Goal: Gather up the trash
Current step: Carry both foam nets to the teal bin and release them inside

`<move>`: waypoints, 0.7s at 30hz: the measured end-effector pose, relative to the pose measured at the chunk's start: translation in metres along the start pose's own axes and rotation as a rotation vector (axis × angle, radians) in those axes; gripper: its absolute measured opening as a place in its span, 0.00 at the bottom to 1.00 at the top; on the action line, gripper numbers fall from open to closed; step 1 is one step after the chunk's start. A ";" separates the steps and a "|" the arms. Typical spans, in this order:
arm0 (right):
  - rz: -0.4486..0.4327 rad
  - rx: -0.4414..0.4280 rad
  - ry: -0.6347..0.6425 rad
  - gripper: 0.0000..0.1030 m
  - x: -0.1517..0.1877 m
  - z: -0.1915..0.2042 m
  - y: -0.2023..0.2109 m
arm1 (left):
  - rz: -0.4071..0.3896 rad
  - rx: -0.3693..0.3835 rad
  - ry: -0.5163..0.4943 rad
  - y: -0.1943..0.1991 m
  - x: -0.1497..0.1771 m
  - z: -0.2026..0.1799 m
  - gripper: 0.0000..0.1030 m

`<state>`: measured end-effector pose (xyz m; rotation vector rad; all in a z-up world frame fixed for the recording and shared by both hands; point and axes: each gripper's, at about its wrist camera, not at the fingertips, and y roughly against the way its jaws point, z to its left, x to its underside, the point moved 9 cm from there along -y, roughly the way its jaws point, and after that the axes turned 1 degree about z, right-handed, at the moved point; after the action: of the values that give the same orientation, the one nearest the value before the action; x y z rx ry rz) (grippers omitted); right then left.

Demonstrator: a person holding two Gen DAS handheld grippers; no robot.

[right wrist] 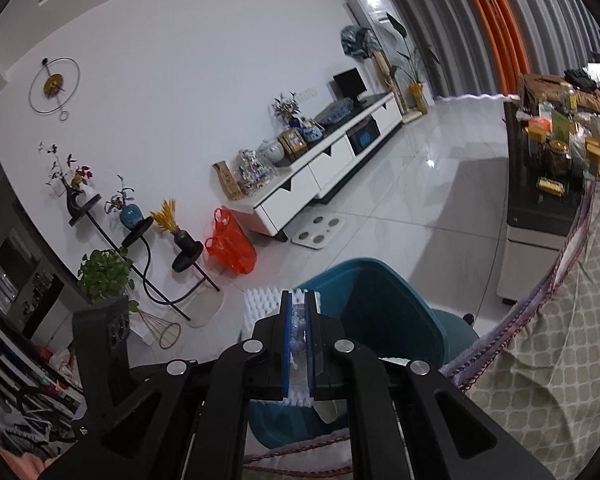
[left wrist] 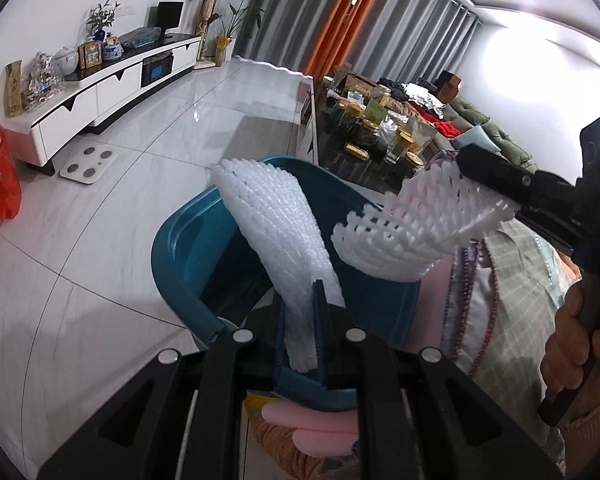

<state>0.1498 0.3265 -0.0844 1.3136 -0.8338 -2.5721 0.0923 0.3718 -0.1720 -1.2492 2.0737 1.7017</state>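
Two foam nets held above a teal bin

The teal bin (left wrist: 187, 248) sits low centre; left gripper (left wrist: 300, 312) pinches one white foam net (left wrist: 275, 216) over it — right gripper (left wrist: 488, 184) clamps another foam net (left wrist: 400, 232) at right.

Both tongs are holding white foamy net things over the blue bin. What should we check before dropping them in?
1. Left tongs pinch their white foam net: ok.
2. Right tongs pinch the other foam net: ok.
3. Blue bin is open on top: ok.
4. Left net hangs over the bin opening: ok.
5. Right net is fully over the opening, not past the rim: cannot tell.
6. Room left inside the bin: cannot tell, the nets hide it.
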 end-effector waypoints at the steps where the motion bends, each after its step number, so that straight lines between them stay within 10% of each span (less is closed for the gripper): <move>1: 0.011 0.007 -0.013 0.06 0.002 -0.004 -0.003 | 0.004 -0.003 0.003 -0.002 0.000 0.001 0.14; 21: 0.061 0.063 -0.092 0.27 0.007 -0.026 -0.011 | 0.015 -0.035 0.033 -0.020 0.001 0.002 0.38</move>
<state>0.1670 0.3227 -0.1079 1.1739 -0.9626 -2.5959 0.1045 0.3729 -0.1877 -1.2843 2.0854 1.7429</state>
